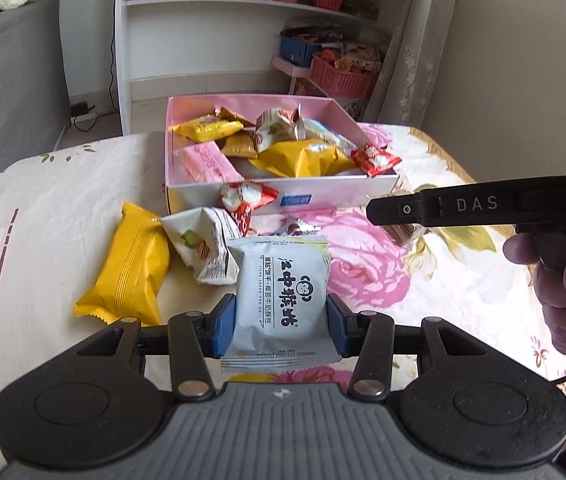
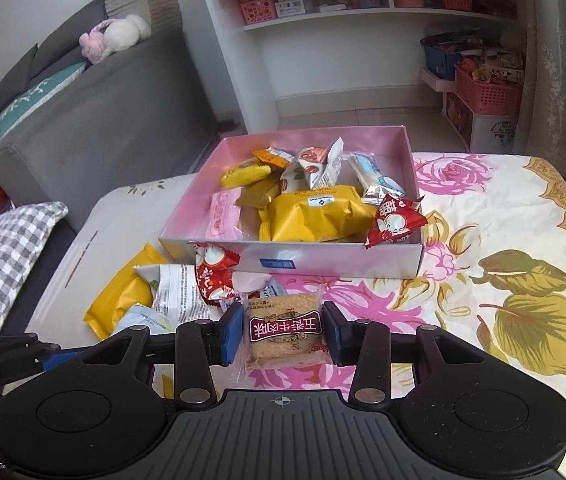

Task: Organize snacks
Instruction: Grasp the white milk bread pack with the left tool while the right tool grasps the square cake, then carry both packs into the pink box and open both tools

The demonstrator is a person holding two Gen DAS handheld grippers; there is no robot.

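My left gripper (image 1: 281,326) is shut on a pale blue snack packet (image 1: 283,288) and holds it above the flowered cloth. My right gripper (image 2: 283,334) is shut on a clear-wrapped brown cracker packet (image 2: 285,330) with a dark red label. A pink box (image 1: 323,196) stands ahead, holding several snacks; it also shows in the right wrist view (image 2: 323,258). Loose snacks lie in front of it: a yellow packet (image 1: 127,268), a white packet (image 1: 203,248) and a red candy packet (image 1: 247,196). The right gripper's side (image 1: 463,206) reaches in from the right of the left wrist view.
The table wears a flowered cloth (image 2: 503,280). A grey sofa (image 2: 103,120) with cushions stands to the left. A white shelf unit (image 2: 323,40) and a pink basket (image 2: 487,92) stand behind on the floor. A red packet (image 2: 395,220) hangs over the box's near right corner.
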